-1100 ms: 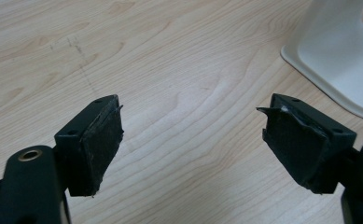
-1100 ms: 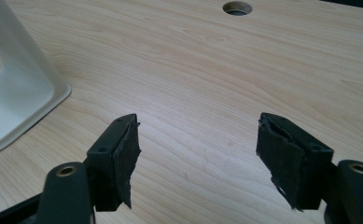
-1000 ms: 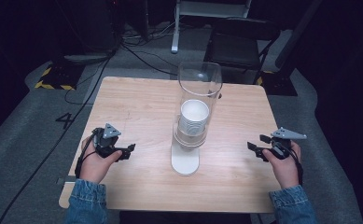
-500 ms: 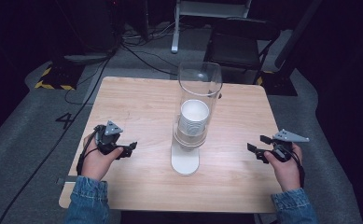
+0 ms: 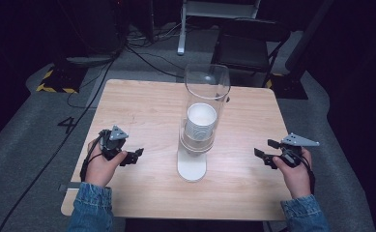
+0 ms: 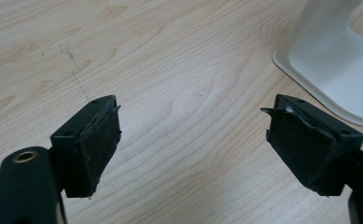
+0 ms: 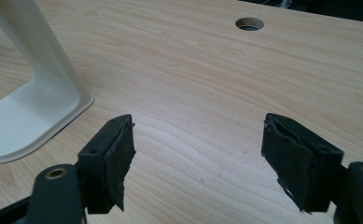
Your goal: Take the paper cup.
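jaws of the right gripper (image 5: 265, 152) have just been opening and stand apart with nothing between them; its worn black pads (image 7: 117, 163) hover over bare wood. the left gripper (image 5: 136, 155) is spread about as wide, also empty, both likely parked either side ready to reach in. between them, well apart from each, stands the cup dispenser (image 5: 202, 121): a clear upright tube on a smooth white stand (image 7: 25, 112) with rounded corners, holding a stack of white paper cups (image 5: 201, 123), probably ribbed, though the glare blurs it. the table (image 5: 142, 106) is pale grained wood with a round cable hole (image 7: 249, 23).
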A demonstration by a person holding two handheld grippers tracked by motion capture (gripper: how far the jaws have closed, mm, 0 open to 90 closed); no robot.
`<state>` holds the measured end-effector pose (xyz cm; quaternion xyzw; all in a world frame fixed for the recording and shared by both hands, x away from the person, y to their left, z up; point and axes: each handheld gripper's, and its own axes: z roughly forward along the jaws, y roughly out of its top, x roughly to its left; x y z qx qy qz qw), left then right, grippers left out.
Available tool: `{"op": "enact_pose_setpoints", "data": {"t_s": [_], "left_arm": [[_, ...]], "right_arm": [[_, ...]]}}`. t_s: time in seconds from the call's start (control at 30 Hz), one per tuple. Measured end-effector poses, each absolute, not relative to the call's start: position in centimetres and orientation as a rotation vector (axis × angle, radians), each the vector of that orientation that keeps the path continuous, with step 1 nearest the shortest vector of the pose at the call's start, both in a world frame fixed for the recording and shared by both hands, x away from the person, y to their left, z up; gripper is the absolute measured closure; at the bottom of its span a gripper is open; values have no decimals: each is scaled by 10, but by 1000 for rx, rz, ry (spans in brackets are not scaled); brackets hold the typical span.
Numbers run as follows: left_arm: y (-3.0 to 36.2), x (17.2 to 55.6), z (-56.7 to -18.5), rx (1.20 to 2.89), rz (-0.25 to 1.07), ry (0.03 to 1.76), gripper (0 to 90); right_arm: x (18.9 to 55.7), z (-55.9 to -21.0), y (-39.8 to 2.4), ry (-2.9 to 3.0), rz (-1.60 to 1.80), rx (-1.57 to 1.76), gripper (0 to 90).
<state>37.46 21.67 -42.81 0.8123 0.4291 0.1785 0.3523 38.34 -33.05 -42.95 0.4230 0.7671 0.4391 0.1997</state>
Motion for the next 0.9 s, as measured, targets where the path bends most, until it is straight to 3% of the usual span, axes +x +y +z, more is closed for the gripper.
{"op": "enact_pose_setpoints", "data": {"t_s": [0.9], "left_arm": [[214, 372, -429, 2114, 425, 1105, 165]], "right_arm": [[383, -409, -270, 2285, 1426, 1017, 211]]}}
